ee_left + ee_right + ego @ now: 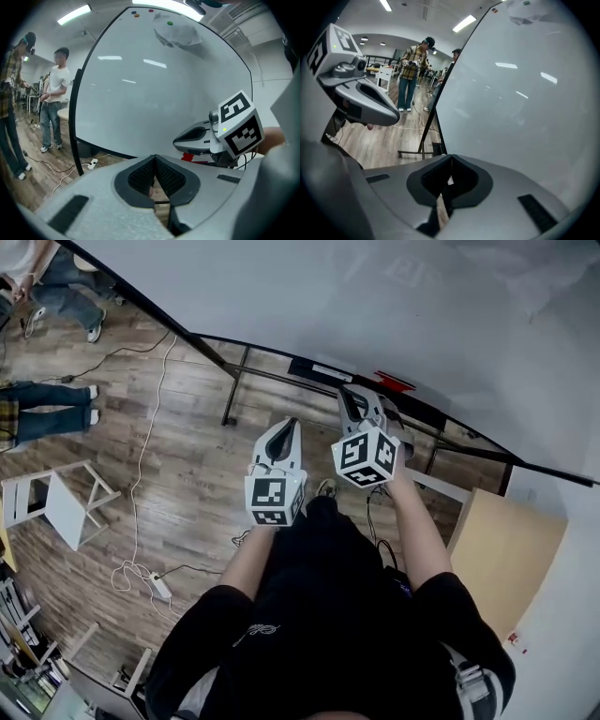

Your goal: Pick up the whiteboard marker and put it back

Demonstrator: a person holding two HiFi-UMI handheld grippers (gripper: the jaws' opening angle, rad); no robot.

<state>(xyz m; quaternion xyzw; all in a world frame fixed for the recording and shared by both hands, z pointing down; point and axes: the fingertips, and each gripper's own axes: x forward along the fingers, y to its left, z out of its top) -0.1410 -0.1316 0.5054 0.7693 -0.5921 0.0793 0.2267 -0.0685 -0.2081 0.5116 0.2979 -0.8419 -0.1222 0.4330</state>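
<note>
My left gripper (154,161) and right gripper (450,161) are both pressed together and empty, in front of the large white whiteboard (375,306). I can't identify the marker; a small red thing (395,381) at the board's bottom edge may be it. It is likely light, stiff and slick, so I'd pinch it mid-barrel.

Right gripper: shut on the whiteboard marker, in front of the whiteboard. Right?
No. The right gripper is shut in front of the whiteboard, but empty: the right gripper view shows its jaws together with nothing between them.
</note>
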